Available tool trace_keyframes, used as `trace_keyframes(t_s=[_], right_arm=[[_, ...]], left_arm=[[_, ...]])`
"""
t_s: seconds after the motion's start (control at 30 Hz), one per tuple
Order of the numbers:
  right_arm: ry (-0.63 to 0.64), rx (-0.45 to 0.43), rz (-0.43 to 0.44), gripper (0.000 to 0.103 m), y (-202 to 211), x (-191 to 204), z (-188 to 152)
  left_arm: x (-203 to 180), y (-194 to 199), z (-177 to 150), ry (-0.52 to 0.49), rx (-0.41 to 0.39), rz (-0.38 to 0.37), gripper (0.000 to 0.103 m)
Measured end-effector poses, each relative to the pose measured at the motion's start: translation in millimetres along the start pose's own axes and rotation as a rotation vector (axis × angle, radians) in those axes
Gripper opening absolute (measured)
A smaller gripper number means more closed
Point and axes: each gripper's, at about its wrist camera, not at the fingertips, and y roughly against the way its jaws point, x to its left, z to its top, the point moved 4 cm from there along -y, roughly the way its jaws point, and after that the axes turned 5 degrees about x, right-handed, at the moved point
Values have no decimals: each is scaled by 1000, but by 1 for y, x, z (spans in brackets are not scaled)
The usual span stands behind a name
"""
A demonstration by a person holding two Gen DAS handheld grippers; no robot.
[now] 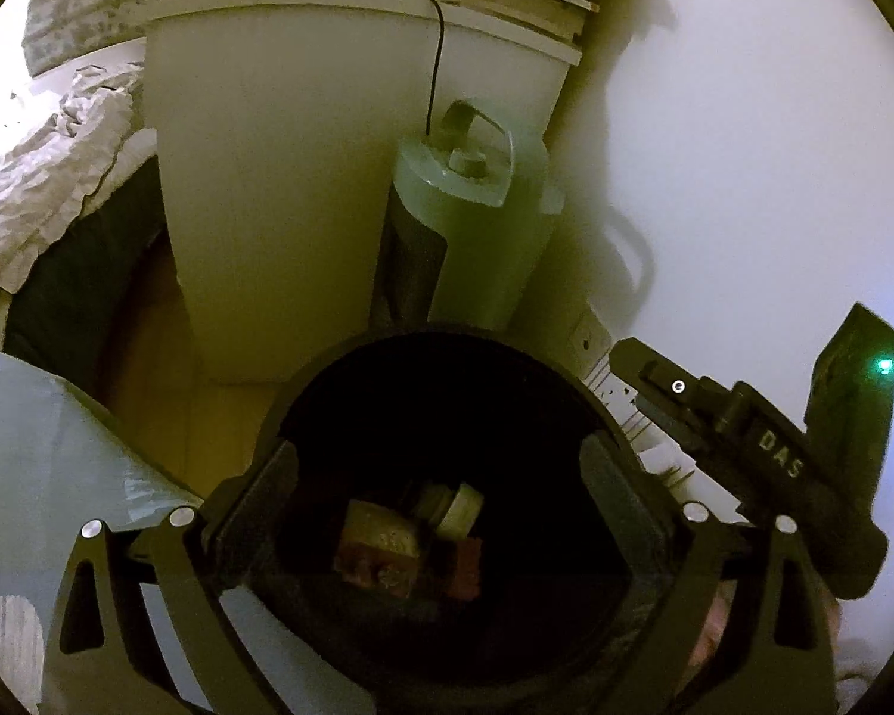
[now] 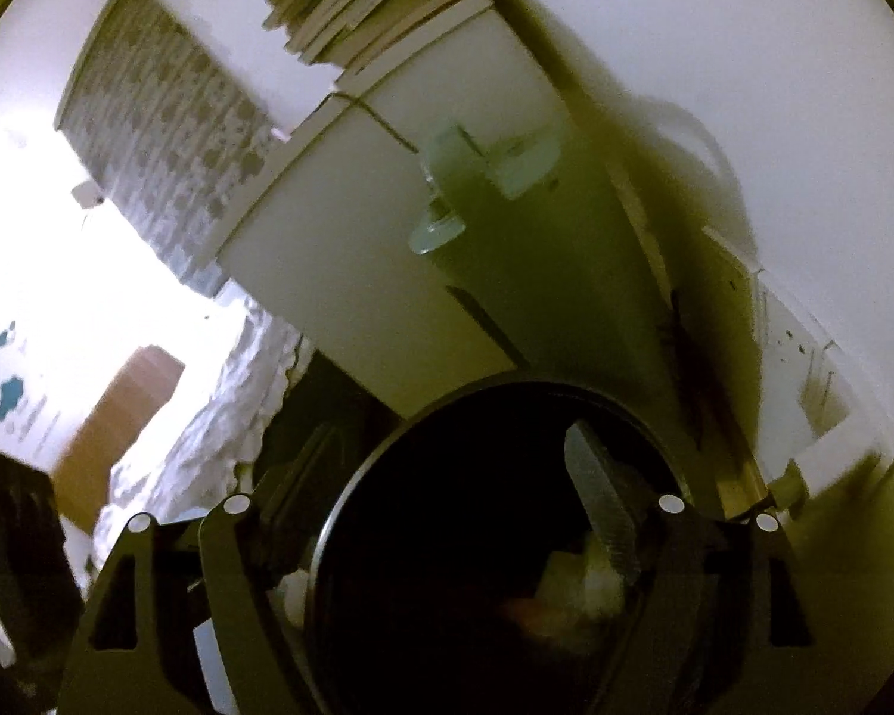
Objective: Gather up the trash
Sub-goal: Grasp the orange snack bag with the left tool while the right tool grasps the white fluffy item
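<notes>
Black round plastic bin (image 1: 441, 417) under both grippers; left gripper (image 1: 441, 506) spread wide, empty; right gripper (image 2: 447, 512) released, pale crumpled trash (image 2: 578, 584) lying inside bin; drop step done, next: withdraw, seek more trash

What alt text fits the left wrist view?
The open left gripper hangs over a black round trash bin holding a small bottle and wrappers. Behind stand a white cabinet and green canister; the right gripper enters alongside.

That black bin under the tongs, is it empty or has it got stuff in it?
Not empty. The left wrist view looks straight down into the black bin: a brownish wrapper and a small pale lidded container lie at the bottom.
</notes>
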Motion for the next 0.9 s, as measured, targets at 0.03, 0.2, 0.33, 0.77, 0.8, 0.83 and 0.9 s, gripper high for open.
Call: trace_keyframes(t_s=[0.03,0.2,0.33,0.77,0.8,0.83,0.9], right_arm=[[-6,-3,-2,77,0,-1,1],[-22,7,-9,77,-3,-4,0],[-17,20,-7,79,-8,2,-2],[317,99,70,79,-29,101,-50],[341,109,82,79,-29,109,-55],[369,121,97,79,-30,118,-61],[422,167,148,79,-31,137,-76]], left_arm=[[0,3,0,3,-3,-1,95],[5,27,0,36,-34,-7,96],[16,61,-4,64,-75,0,96],[158,214,-87,322,-199,214,98],[167,223,-97,335,-196,238,98],[179,233,-111,349,-190,267,98],[199,249,-136,376,-172,315,98]])
